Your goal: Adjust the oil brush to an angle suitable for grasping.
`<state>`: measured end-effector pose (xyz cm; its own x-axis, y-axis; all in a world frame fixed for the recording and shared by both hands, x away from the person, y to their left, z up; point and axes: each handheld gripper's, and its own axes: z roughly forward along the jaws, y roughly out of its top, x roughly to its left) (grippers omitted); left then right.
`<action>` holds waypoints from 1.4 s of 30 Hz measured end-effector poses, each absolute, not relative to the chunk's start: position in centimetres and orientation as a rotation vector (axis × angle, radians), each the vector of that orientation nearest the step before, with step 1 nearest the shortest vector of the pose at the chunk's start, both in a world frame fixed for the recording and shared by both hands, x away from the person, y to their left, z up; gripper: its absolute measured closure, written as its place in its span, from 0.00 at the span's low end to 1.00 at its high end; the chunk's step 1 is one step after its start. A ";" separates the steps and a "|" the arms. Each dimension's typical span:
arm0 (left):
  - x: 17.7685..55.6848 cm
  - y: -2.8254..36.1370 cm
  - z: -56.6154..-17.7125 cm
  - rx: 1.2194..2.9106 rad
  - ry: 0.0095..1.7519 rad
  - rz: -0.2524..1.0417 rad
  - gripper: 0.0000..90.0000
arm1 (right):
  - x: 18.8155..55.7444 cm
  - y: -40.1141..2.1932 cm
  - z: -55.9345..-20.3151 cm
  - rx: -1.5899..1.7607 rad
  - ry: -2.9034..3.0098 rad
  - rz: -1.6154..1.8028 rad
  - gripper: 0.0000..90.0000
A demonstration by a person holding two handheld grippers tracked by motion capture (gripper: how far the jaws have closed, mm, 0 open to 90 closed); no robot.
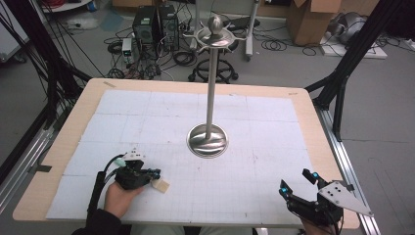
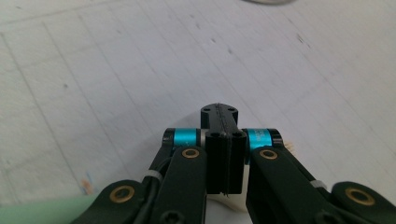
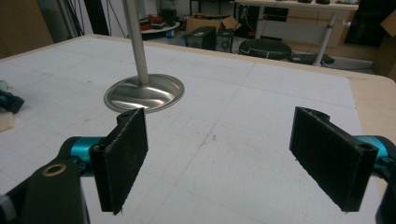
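Note:
A polished metal stand rises from a round base (image 1: 208, 140) in the middle of the table, its pole ending in a knob ringed with hooks (image 1: 215, 35); the base (image 3: 144, 92) also appears in the right gripper view. My left gripper (image 1: 154, 174) rests near the front left in a hand, its jaws pressed together (image 2: 219, 113) with nothing visible between them. A small cream piece (image 1: 161, 184) lies on the table right at its tip and peeks out beneath the jaws (image 2: 232, 202). My right gripper (image 1: 295, 179) hovers at the front right, wide open and empty (image 3: 219, 119).
A white gridded sheet (image 1: 161, 122) covers the wooden table (image 1: 73, 117). Beyond the far edge are computer towers (image 1: 155, 24), cables, a stool (image 1: 215, 71) and cardboard boxes (image 1: 308, 19). Black frame legs (image 1: 342, 73) stand at the right.

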<state>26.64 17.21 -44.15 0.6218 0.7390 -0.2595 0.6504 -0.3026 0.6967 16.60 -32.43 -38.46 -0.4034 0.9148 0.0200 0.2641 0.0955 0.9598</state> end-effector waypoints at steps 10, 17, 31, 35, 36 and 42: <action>23.4 20.9 -43.3 1.926 1.116 0.128 0.99 | 16.5 -32.5 -38.4 1.165 1.749 1.328 0.20; 24.0 28.5 -43.6 1.702 1.422 0.342 0.98 | 16.4 -32.5 -38.4 1.166 1.736 1.340 0.20; 28.1 25.9 -44.3 1.800 1.479 0.431 0.98 | 16.6 -32.6 -38.5 1.173 1.747 1.327 0.20; 29.3 23.7 -44.2 1.820 1.435 0.383 0.99 | 16.7 -32.6 -38.5 1.173 1.749 1.327 0.20; 29.6 23.0 -44.2 1.818 1.425 0.374 0.99 | 16.7 -32.6 -38.5 1.177 1.751 1.324 0.20; 31.2 18.1 -43.8 1.887 1.337 0.319 0.99 | 16.7 -32.6 -38.6 1.173 1.757 1.323 0.20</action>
<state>31.17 18.09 -43.85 0.4132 0.8819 -0.2268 0.6846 -0.1366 0.7160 16.66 -32.57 -38.55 -0.3990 0.9167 0.0230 0.2757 0.0960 0.9564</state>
